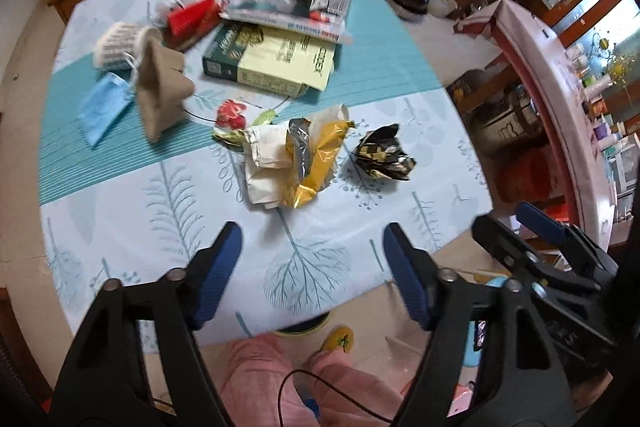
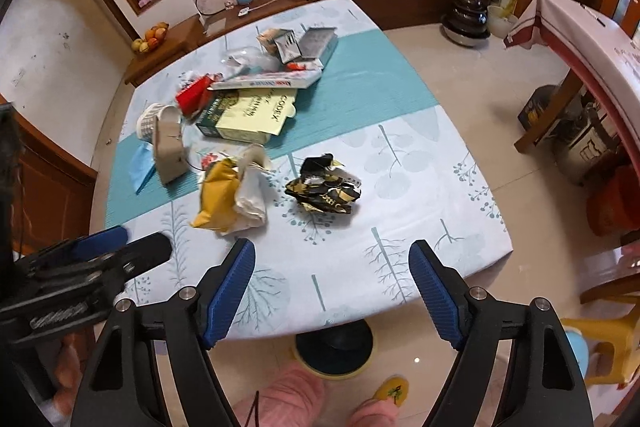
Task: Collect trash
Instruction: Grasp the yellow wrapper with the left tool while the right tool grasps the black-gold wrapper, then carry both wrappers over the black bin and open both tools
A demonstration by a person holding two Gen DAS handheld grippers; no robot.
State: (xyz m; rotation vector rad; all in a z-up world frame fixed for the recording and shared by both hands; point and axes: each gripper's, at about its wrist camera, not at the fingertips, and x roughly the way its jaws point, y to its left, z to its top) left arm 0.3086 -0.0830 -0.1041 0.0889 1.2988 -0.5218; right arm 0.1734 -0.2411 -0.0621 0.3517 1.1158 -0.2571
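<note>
Your left gripper (image 1: 312,251) and right gripper (image 2: 332,267) both stand wide apart, holding nothing. The crumpled black-gold wrapper (image 2: 324,189) lies on the table (image 2: 420,195), beside the yellow wrapper (image 2: 218,201).

A crumpled yellow-and-white wrapper (image 1: 294,163) lies beside a crumpled black-and-gold wrapper (image 1: 382,157).
</note>
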